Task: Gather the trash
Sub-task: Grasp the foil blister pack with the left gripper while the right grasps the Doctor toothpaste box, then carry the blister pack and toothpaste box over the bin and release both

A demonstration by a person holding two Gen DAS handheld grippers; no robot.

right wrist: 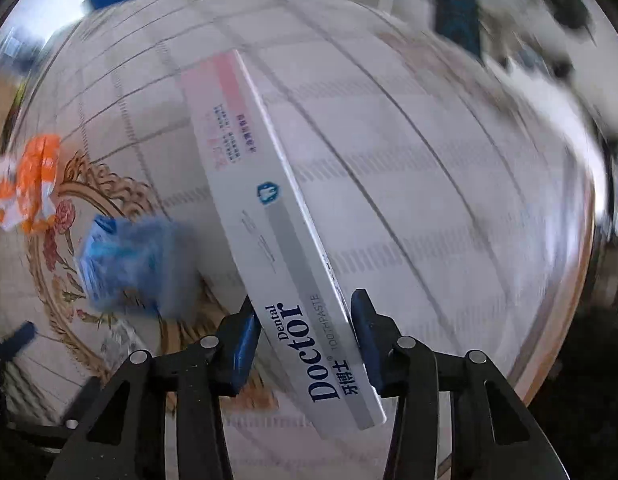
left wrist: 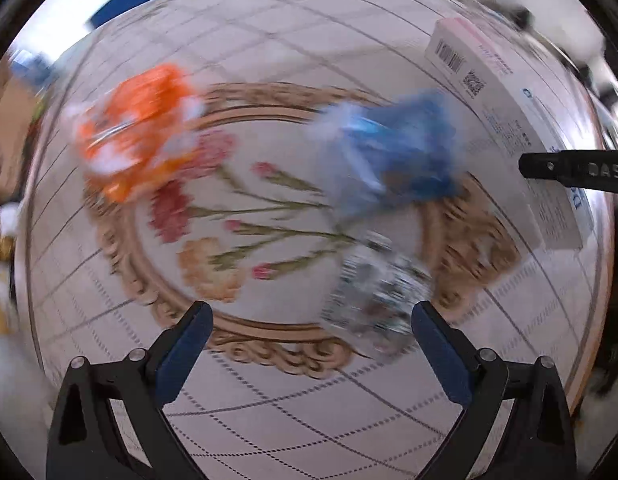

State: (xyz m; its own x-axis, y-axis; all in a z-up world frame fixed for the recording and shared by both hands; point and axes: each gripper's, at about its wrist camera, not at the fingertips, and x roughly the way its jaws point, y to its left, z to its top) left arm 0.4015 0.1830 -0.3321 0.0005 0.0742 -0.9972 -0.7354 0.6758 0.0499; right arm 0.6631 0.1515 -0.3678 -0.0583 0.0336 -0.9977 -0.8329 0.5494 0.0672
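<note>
1. Our right gripper [right wrist: 303, 344] has its fingers clamped on the toothpaste box [right wrist: 269, 216], ready for lifting.
2. Our left gripper [left wrist: 311, 344] hangs spread and empty above the silver wrapper [left wrist: 373, 300] on the table [left wrist: 269, 32].

Orange wrapper [left wrist: 135, 132] smeared by blur, print unreadable; in right view it's cut by the left edge. Blue wrapper [left wrist: 393, 152] also blurred, shape unclear. Silver wrapper [left wrist: 377, 296] just a streaky patch, can't tell what it is. Box [right wrist: 285, 248]: near end hidden betw. right tongs [right wrist: 305, 344]; whether both pads press it, can't tell. Stuff beyond bench [left wrist: 293, 24] rim too blurred to make out. Left tongs' [left wrist: 312, 344] bodies cut off by bottom edge.
</note>
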